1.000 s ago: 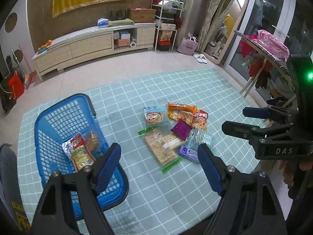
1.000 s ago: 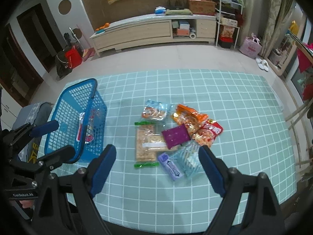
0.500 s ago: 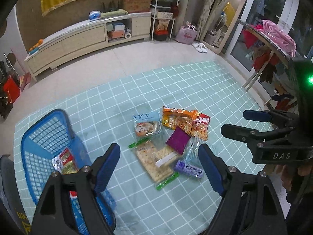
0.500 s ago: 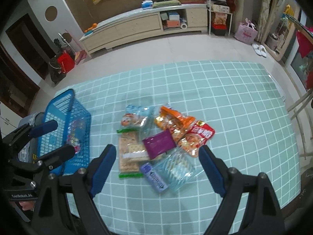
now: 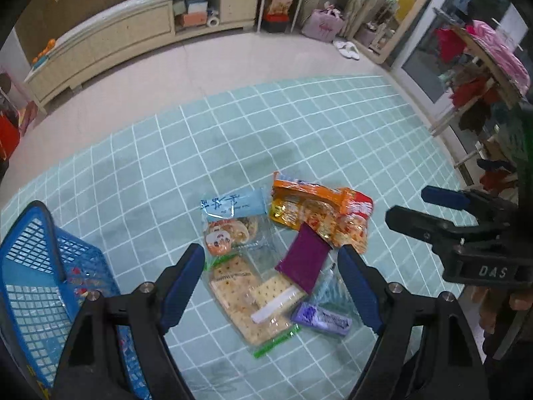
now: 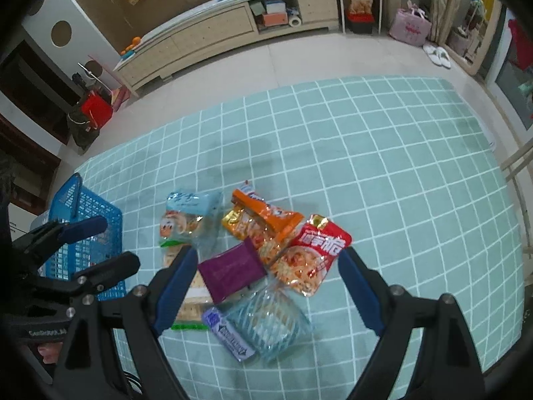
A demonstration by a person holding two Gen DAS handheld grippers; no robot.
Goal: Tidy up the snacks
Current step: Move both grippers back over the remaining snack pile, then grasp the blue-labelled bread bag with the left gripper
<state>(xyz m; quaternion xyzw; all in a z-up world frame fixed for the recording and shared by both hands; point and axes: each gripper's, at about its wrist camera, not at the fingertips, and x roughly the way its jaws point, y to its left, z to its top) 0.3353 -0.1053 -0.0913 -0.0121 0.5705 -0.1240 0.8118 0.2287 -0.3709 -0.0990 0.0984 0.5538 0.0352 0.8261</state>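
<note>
Several snack packs lie in a pile on the teal checked mat (image 5: 299,126). Among them are a purple pouch (image 5: 304,261), a clear cracker pack (image 5: 250,295), an orange bag (image 5: 299,200), a red bag (image 6: 313,256) and a small purple bar (image 6: 230,335). My left gripper (image 5: 271,265) hangs open above the cracker pack and purple pouch, holding nothing. My right gripper (image 6: 265,266) hangs open over the purple pouch (image 6: 230,268) and red bag, also empty. A blue basket (image 5: 36,266) with a few packs inside stands at the left.
A long low cabinet (image 6: 213,30) runs along the far wall. A clothes rack (image 5: 483,53) and a mirror stand at the right. A red bag (image 6: 96,110) sits at the left by the wall. Bare mat lies beyond the pile.
Both grippers have moved forward and down toward the snack pile, which now looks larger and sits between the fingers. In the left wrist view the basket has slid to the left edge.
</note>
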